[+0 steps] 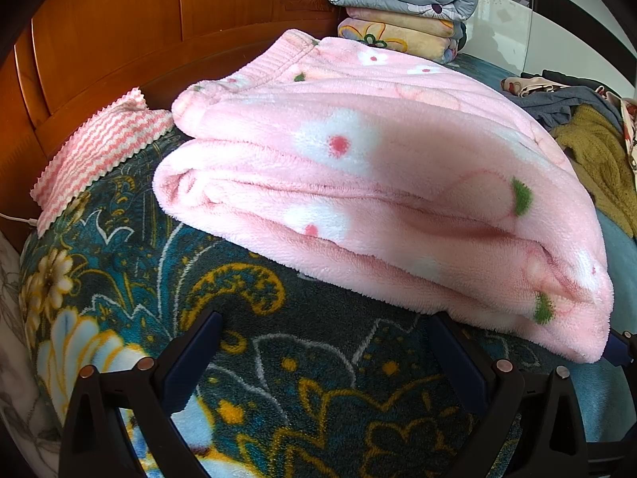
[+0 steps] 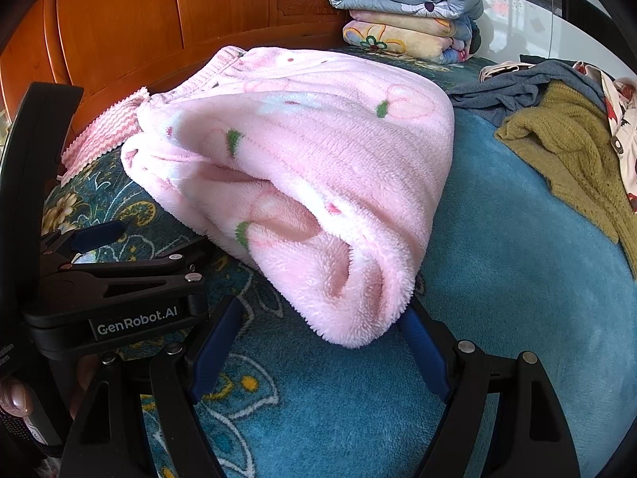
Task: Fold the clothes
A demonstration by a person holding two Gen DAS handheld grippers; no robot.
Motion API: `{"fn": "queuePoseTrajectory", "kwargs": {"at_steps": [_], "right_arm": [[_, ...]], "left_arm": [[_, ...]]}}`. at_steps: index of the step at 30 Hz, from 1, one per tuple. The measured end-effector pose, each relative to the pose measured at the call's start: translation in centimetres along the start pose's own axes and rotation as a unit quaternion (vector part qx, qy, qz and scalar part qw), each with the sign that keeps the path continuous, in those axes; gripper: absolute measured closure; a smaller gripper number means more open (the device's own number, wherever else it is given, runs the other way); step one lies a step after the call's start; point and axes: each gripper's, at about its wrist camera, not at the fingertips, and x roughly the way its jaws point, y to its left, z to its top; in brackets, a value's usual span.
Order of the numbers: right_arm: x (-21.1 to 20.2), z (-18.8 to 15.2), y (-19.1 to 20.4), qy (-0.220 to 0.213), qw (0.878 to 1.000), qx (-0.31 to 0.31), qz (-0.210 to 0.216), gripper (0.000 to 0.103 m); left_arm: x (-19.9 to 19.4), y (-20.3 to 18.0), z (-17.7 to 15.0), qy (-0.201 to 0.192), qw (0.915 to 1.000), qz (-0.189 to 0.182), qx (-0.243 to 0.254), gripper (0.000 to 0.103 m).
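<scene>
A pink fleece garment with white flowers (image 1: 378, 183) lies folded in thick layers on the bed; it also shows in the right wrist view (image 2: 302, 167). My left gripper (image 1: 326, 342) is open, just in front of the fold's near edge, holding nothing. My right gripper (image 2: 322, 330) is open, its fingers either side of the garment's near corner without closing on it. The left gripper (image 2: 119, 279) shows at the left in the right wrist view, resting low on the bedspread.
A teal floral bedspread (image 1: 247, 358) covers the bed. A pink striped cloth (image 1: 99, 147) lies by the wooden headboard (image 1: 119, 32). Folded quilts (image 1: 402, 4) are stacked at the back. Unfolded clothes, an olive sweater (image 2: 569, 159) among them, lie at the right.
</scene>
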Motion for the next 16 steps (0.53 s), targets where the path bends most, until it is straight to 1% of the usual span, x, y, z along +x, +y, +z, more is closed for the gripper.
{"fn": "queuePoseTrajectory", "kwargs": {"at_steps": [14, 15, 16], "right_arm": [[-0.1, -0.1, 0.0, -0.002, 1.0, 0.003, 0.003, 0.022], [-0.2, -0.1, 0.0, -0.002, 1.0, 0.003, 0.003, 0.022], [-0.2, -0.1, 0.0, -0.002, 1.0, 0.003, 0.003, 0.022]], "left_arm": [[0.6, 1.0, 1.3, 0.0, 1.0, 0.0, 0.0, 0.0], [0.5, 0.9, 1.2, 0.0, 1.0, 0.0, 0.0, 0.0], [0.0, 0.1, 0.2, -0.001, 1.0, 0.0, 0.0, 0.0]]}}
